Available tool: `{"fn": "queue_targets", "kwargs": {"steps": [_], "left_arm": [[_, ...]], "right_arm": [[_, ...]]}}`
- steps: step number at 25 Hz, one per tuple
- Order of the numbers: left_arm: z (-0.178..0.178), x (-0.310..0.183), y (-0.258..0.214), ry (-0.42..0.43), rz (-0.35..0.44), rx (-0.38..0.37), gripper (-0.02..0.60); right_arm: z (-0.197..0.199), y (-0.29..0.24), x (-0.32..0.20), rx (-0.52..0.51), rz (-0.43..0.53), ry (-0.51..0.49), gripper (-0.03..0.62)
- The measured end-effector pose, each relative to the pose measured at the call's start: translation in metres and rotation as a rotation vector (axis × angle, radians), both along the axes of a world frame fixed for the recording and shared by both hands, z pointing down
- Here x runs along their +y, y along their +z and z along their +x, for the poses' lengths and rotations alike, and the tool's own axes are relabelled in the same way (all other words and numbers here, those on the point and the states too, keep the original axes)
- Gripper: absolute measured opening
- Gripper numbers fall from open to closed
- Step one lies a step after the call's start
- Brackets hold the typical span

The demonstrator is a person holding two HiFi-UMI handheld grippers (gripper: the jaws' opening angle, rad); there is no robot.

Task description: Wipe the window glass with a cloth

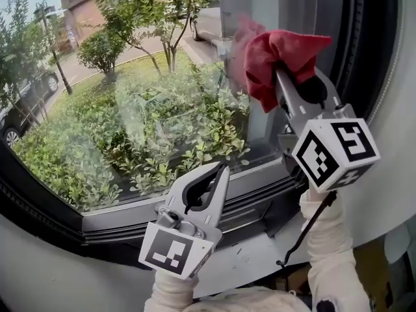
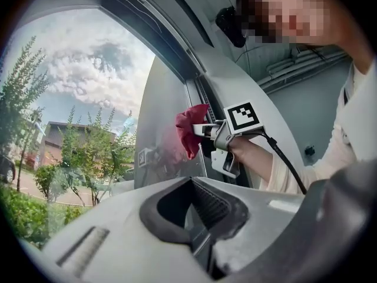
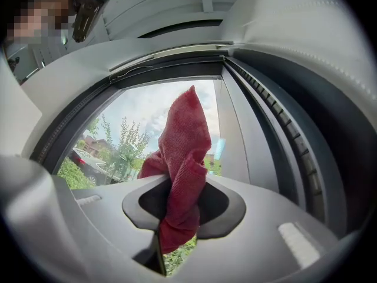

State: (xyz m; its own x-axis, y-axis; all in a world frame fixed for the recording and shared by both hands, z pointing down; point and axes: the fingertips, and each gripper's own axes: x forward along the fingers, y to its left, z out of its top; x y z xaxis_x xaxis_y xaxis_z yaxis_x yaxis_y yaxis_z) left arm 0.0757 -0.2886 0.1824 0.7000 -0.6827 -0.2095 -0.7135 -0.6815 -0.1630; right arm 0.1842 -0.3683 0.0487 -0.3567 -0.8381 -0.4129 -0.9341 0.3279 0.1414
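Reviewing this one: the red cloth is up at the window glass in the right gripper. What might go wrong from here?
1. The right gripper pinches only a narrow fold of the red cloth. The rest bunches loose, so a drag across the window glass might pull it free.
2. The cloth sits close to the dark window frame, where hard jaw tips may scrape.
3. The left gripper, shut and empty near the sill, looks poorly placed to catch a drop.

No legible text or numbers
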Motion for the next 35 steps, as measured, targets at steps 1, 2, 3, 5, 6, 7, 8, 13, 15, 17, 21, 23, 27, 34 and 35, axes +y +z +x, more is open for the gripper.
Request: {"fn": "queue_targets", "kwargs": {"steps": [1, 2, 3, 5, 6, 7, 8, 13, 15, 17, 21, 23, 27, 34, 35], "left_arm": [[0.001, -0.001, -0.001, 0.001, 0.001, 0.002, 0.000], [0.002, -0.001, -0.002, 0.002, 0.003, 0.004, 0.000], [0.002, -0.002, -0.003, 0.003, 0.005, 0.005, 0.000], [0.001, -0.003, -0.004, 0.002, 0.006, 0.005, 0.000], [0.000, -0.004, -0.004, -0.001, 0.007, 0.005, 0.000], [-0.002, -0.005, -0.004, -0.003, 0.008, 0.005, 0.000], [-0.004, -0.006, -0.004, -0.005, 0.010, 0.005, 0.000], [-0.015, -0.009, 0.000, -0.018, 0.008, 0.002, 0.000], [-0.021, -0.010, 0.002, -0.024, 0.008, 0.002, 0.000], [-0.028, -0.009, 0.004, -0.030, 0.009, 0.003, 0.000], [-0.042, -0.007, 0.002, -0.033, 0.014, 0.010, 0.000], [-0.052, -0.004, -0.001, -0.036, 0.015, 0.015, 0.000], [-0.073, 0.001, -0.001, -0.041, 0.019, 0.026, 0.000], [-0.110, 0.007, 0.006, -0.056, 0.015, 0.043, 0.000], [-0.116, 0.008, 0.006, -0.058, 0.017, 0.046, 0.000]], "right_arm": [[0.000, 0.000, 0.001, -0.004, 0.008, -0.003, 0.123], [-0.001, 0.001, 0.002, -0.009, 0.013, -0.004, 0.123], [-0.001, 0.003, 0.002, -0.017, 0.012, -0.008, 0.121], [-0.001, 0.013, 0.002, -0.039, 0.001, -0.021, 0.121], [-0.001, 0.020, 0.002, -0.048, -0.003, -0.025, 0.121], [-0.001, 0.027, 0.002, -0.054, -0.006, -0.026, 0.121], [-0.001, 0.036, 0.003, -0.058, -0.008, -0.024, 0.121], [-0.002, 0.073, 0.003, -0.084, -0.028, -0.011, 0.121], [-0.004, 0.077, 0.003, -0.078, -0.022, 0.012, 0.120], [-0.010, 0.077, 0.004, -0.067, -0.025, 0.027, 0.113], [-0.034, 0.076, 0.010, -0.053, -0.027, 0.037, 0.109], [-0.048, 0.074, 0.014, -0.064, -0.020, 0.041, 0.107], [-0.073, 0.073, 0.020, -0.095, -0.019, 0.037, 0.106], [-0.120, 0.074, 0.028, -0.108, -0.011, 0.031, 0.106], [-0.128, 0.074, 0.030, -0.103, -0.010, 0.029, 0.106]]}}
